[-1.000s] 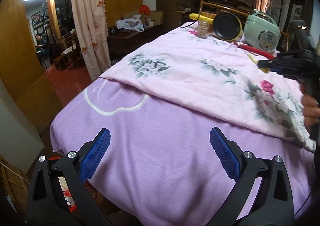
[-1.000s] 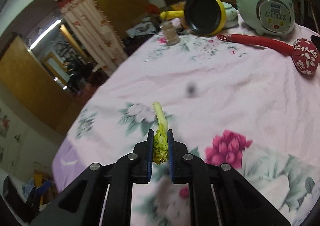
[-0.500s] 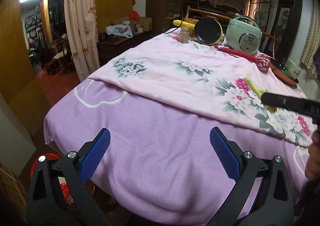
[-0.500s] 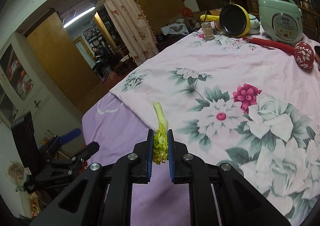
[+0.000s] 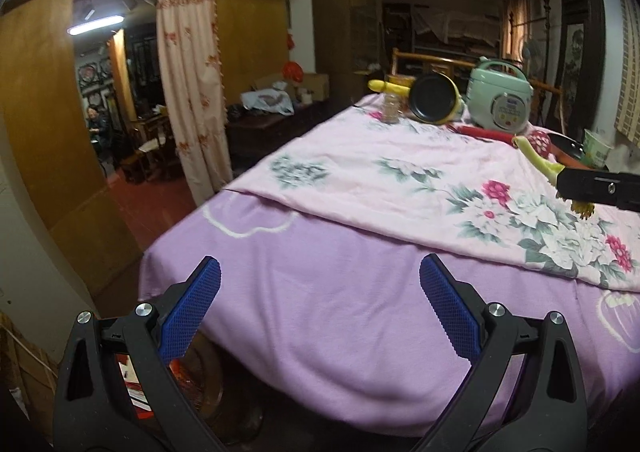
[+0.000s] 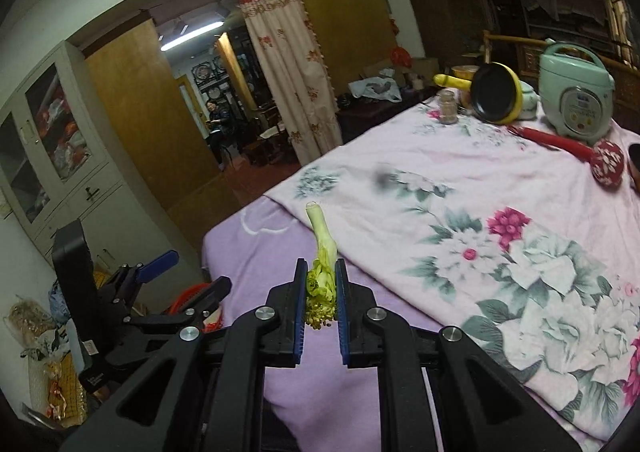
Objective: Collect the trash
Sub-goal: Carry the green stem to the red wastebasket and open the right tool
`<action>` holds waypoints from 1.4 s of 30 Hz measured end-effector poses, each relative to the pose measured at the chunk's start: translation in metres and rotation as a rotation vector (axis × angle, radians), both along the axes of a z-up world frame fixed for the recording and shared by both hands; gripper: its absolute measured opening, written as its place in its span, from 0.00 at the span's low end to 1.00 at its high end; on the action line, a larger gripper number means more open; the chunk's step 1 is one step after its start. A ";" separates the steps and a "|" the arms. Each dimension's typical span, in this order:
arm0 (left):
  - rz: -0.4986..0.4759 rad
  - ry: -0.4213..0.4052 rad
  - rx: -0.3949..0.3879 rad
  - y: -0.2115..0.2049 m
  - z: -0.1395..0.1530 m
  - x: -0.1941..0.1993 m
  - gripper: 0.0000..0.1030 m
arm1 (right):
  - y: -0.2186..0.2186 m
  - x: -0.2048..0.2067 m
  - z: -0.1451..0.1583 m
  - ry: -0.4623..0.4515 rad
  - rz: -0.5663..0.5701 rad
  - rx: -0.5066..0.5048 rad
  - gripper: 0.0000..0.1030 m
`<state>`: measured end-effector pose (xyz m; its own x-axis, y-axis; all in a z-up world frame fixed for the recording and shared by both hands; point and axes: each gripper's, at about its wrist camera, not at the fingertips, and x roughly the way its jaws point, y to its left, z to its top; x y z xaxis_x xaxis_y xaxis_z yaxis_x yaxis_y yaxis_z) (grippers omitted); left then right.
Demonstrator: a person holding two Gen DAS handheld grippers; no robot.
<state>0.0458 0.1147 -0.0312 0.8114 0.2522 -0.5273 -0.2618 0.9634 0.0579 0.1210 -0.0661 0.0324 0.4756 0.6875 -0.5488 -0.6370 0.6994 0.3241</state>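
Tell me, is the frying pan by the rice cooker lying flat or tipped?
Tipped. The frying pan stands on its edge, its black inside facing the camera, beside the rice cooker.

You see: pale green rice cooker (image 6: 574, 100) at far table edge | black pan with yellow rim (image 6: 496, 98) tilted beside it | red spoon with floral bowl (image 6: 580, 150) on pink floral cloth (image 6: 460, 180) | 1 glass jar (image 6: 447, 107) near pan

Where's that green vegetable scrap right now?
The vegetable scrap is clamped in the right gripper, held in the air above the near edge of the purple cloth; the left wrist view shows it at far right.
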 end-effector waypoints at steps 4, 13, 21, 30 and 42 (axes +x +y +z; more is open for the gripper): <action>0.066 -0.020 0.006 0.024 -0.001 -0.021 0.93 | 0.033 -0.013 0.008 -0.016 0.068 0.004 0.13; 0.273 -0.011 -0.057 0.117 -0.027 -0.075 0.93 | 0.136 -0.044 0.008 -0.015 0.254 -0.021 0.13; 0.553 0.075 -0.128 0.222 -0.082 -0.127 0.93 | 0.263 -0.061 -0.024 0.047 0.422 -0.101 0.13; 0.754 0.134 -0.205 0.296 -0.115 -0.166 0.93 | 0.398 -0.082 -0.101 0.125 0.566 -0.247 0.16; 0.788 0.189 -0.197 0.303 -0.126 -0.169 0.93 | 0.423 -0.088 -0.162 0.184 0.545 -0.309 0.48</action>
<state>-0.1237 0.4173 -0.1567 0.3290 0.5977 -0.7311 -0.8664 0.4990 0.0181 0.0334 0.3568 -0.1296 -0.0167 0.6012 -0.7989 -0.8799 0.3706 0.2973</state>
